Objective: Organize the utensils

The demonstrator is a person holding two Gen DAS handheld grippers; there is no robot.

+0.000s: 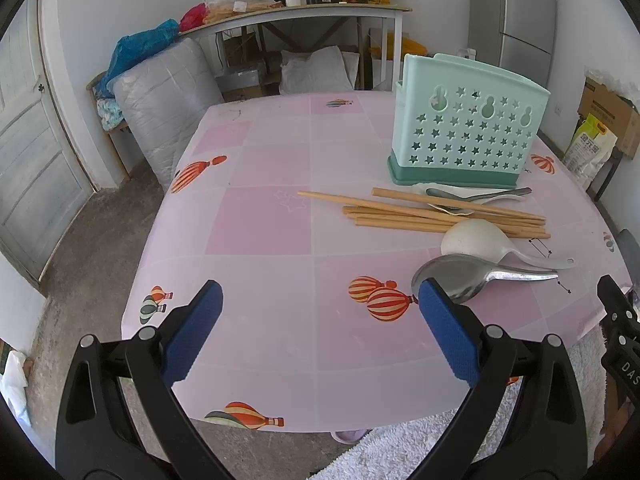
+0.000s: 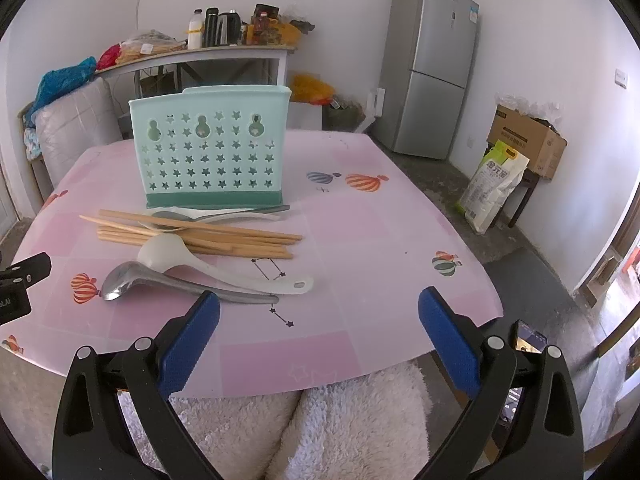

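Note:
A mint-green utensil holder (image 1: 468,124) (image 2: 210,148) with star-shaped holes stands upright on the pink table (image 1: 280,216) (image 2: 360,232). In front of it lie several wooden chopsticks (image 1: 400,214) (image 2: 240,236), a small metal spoon (image 1: 476,195) (image 2: 224,214), a white rice paddle (image 1: 484,240) (image 2: 176,256) and a large metal ladle (image 1: 460,276) (image 2: 160,280). My left gripper (image 1: 320,300) hovers open above the near table edge, its right fingertip (image 1: 434,296) close to the ladle's bowl. My right gripper (image 2: 320,308) is open too, its left fingertip (image 2: 206,308) near the ladle's handle. Nothing is held.
A cluttered side table (image 1: 320,12) (image 2: 208,54) stands against the far wall, with a grey bundle (image 1: 168,108) beside it. A fridge (image 2: 432,68) occupies the right corner, with a cardboard box (image 2: 524,140) and a rice bag (image 2: 492,188). White fleece (image 2: 320,428) covers the person's lap below.

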